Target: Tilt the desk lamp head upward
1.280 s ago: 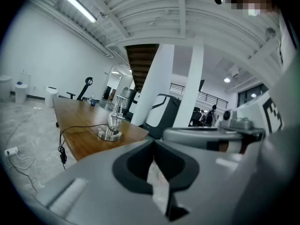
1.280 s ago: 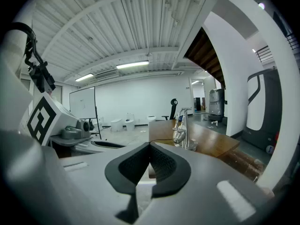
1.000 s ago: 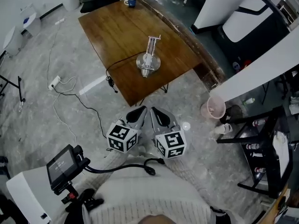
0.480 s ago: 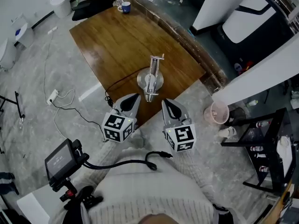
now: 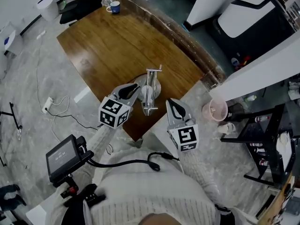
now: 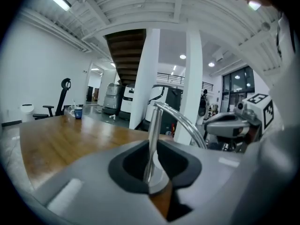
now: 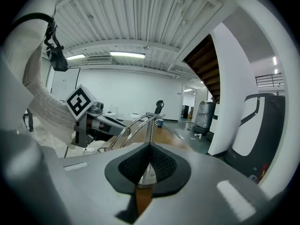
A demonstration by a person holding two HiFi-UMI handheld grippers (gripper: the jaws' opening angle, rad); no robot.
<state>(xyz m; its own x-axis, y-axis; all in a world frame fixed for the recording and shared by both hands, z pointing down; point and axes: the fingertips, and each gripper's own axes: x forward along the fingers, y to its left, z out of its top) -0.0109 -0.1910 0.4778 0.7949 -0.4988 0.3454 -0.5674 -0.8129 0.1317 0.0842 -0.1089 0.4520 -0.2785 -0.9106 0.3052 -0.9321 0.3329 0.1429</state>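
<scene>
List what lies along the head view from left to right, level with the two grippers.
power strip on the floor → left gripper → desk lamp → right gripper → pink bucket

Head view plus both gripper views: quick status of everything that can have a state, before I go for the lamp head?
desk lamp: upright on the table, held by neither gripper.
left gripper: jaws slightly apart, empty, just short of the lamp's post.
right gripper: jaws together, empty, pointed at the lamp.
mug: upright at the table's far end.
</scene>
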